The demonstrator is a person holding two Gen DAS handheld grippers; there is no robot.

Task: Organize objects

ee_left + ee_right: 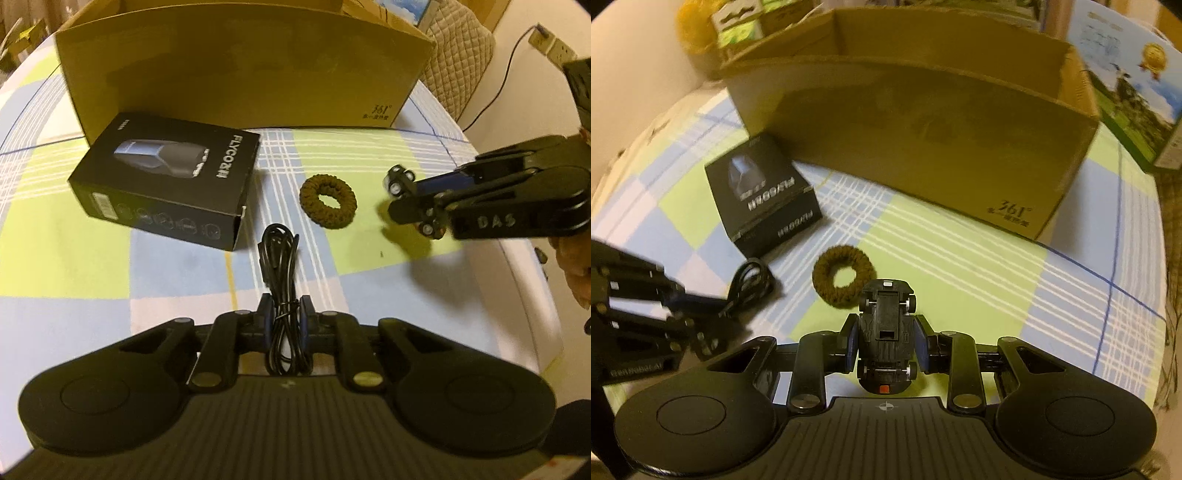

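My left gripper (287,310) is shut on a bundled black cable (282,277), whose loop sticks out past the fingertips over the checked cloth. My right gripper (886,339) is shut on a small black toy car (886,332), underside up, held just above the cloth. In the left wrist view the right gripper (410,206) comes in from the right with the toy car (399,181). A brown knitted hair ring (328,202) (844,280) lies between the two grippers. A black FLYCO product box (166,184) (762,199) lies left of it. Behind stands an open cardboard box (240,74) (923,147).
The table wears a blue, green and white checked cloth (369,147). A person's hand (576,266) holds the right gripper. A power strip (554,48) and quilted chair back (458,48) sit beyond the table. A printed carton (1126,92) stands right of the cardboard box.
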